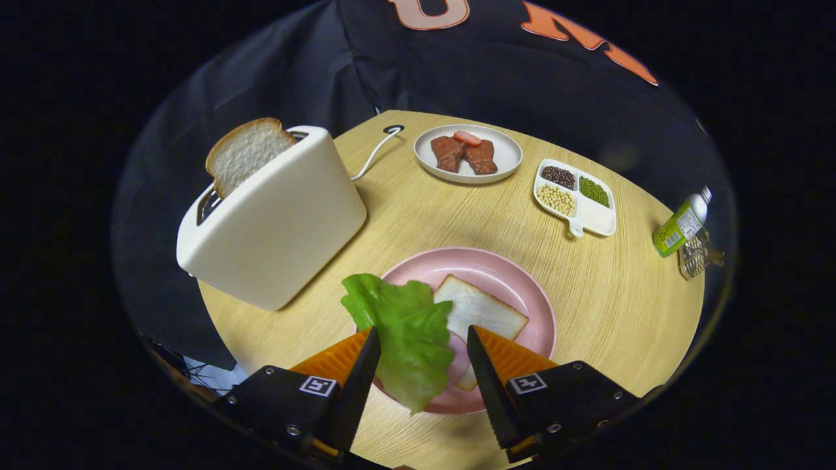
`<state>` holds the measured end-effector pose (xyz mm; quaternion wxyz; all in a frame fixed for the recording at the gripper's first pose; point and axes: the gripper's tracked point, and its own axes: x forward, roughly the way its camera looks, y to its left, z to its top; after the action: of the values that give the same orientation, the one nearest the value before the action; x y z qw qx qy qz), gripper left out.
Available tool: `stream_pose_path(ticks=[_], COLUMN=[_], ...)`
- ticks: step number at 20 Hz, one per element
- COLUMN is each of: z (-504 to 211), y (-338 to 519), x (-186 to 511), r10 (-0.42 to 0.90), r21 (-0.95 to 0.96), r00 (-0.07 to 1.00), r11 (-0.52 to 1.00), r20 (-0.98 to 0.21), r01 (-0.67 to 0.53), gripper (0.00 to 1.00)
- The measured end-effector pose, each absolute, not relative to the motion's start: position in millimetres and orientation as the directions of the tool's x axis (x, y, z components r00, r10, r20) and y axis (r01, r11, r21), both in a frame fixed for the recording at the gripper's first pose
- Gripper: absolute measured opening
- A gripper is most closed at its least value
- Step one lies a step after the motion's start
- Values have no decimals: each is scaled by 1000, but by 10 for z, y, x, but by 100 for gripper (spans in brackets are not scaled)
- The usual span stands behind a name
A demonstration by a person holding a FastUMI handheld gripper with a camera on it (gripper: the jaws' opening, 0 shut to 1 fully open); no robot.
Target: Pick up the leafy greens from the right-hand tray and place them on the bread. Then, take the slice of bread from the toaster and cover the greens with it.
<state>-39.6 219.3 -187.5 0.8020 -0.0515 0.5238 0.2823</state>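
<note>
The leafy greens (406, 339) lie between my fingers, over the pink plate's (522, 287) near edge and partly over the bread slice (483, 310) there. My claw (423, 346) stands apart, unclamped. Beyond, another slice (245, 153) pokes from the toaster (274, 222).

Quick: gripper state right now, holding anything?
Gripper: open; the lettuce leaf hangs against one finger over the pink plate, not clamped by both.
</note>
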Motion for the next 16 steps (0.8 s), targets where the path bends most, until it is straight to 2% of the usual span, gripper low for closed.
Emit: stream_pose_path(ticks=[6,10,16], z=[-1358,-1004,-614], y=[2395,2671,3354], x=[-229,-164,-94], r10=[446,490,574], r21=[218,243,323], r00=[355,363,320], r11=[822,799,747], r20=[-822,-792,-754], r01=[-526,-549,-581], gripper=[90,90,90])
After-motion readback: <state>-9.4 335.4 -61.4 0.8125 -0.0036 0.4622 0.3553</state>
